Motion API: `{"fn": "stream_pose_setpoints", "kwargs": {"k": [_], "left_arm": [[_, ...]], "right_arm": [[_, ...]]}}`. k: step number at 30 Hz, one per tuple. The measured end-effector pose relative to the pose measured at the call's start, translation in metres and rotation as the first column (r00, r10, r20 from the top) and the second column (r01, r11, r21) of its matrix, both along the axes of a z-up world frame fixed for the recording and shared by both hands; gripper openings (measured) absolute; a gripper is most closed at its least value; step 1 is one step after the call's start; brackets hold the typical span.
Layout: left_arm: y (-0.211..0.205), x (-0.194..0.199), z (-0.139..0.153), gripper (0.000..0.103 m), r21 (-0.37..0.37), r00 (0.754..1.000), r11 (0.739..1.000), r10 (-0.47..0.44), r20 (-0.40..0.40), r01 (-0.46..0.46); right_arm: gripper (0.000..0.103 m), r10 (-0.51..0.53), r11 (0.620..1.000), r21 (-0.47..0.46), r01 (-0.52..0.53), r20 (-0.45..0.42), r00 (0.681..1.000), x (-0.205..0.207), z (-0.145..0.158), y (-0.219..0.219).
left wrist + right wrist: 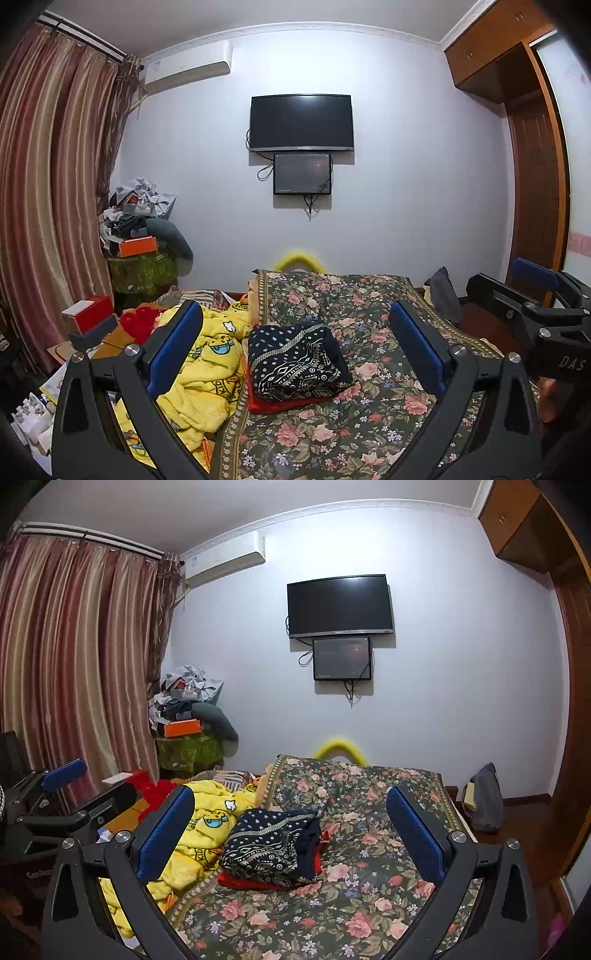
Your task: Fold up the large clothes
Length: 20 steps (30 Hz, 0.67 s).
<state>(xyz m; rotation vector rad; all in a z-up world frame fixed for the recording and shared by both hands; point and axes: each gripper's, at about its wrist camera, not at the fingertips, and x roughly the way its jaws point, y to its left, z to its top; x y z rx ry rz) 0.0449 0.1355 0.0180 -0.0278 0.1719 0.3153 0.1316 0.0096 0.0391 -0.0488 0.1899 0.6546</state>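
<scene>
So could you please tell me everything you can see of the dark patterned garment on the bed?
The dark patterned garment is navy cloth printed with white dots and geometric bands. It is folded into a compact, thick bundle and lies on a red folded piece, on the floral bedspread. A yellow cartoon blanket lies beside it. Neither gripper touches it.

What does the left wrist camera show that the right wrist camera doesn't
Only the left wrist view shows the right gripper, at its right edge, and the white clutter at lower left. Only the right wrist view shows the left gripper, at its left edge, and the whole grey bag on the floor. Both show the folded navy patterned garment on a red one, the yellow blanket, the floral bedspread and the TV. Both jaws stand open.
</scene>
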Motion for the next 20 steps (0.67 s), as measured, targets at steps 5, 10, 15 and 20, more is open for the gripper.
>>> {"fn": "stream_pose_setpoints", "kwargs": {"k": [5, 10, 15, 20], "left_arm": [[0.0006, 0.0003, 0.0004, 0.102, -0.017, 1.0, 1.0, -0.019, -0.009, 0.019], [0.0007, -0.0008, 0.0006, 0.102, -0.032, 1.0, 0.999, -0.027, -0.011, 0.026], [-0.0011, -0.0021, 0.001, 0.102, -0.033, 0.999, 0.999, -0.036, -0.01, 0.035], [-0.0026, -0.0034, 0.0001, 0.102, -0.029, 0.999, 0.999, -0.039, -0.014, 0.039]], "right_arm": [[0.103, -0.001, 1.0, 0.004, 0.001, -0.001, 1.0, -0.0006, -0.0002, -0.0022], [0.103, -0.001, 1.0, 0.007, 0.001, -0.001, 1.0, -0.0008, 0.0008, -0.0038], [0.103, -0.005, 1.0, 0.007, 0.005, 0.004, 1.0, -0.0012, 0.002, -0.0047], [0.103, -0.003, 1.0, 0.011, 0.003, -0.002, 1.0, -0.0009, 0.002, -0.0054]]}}
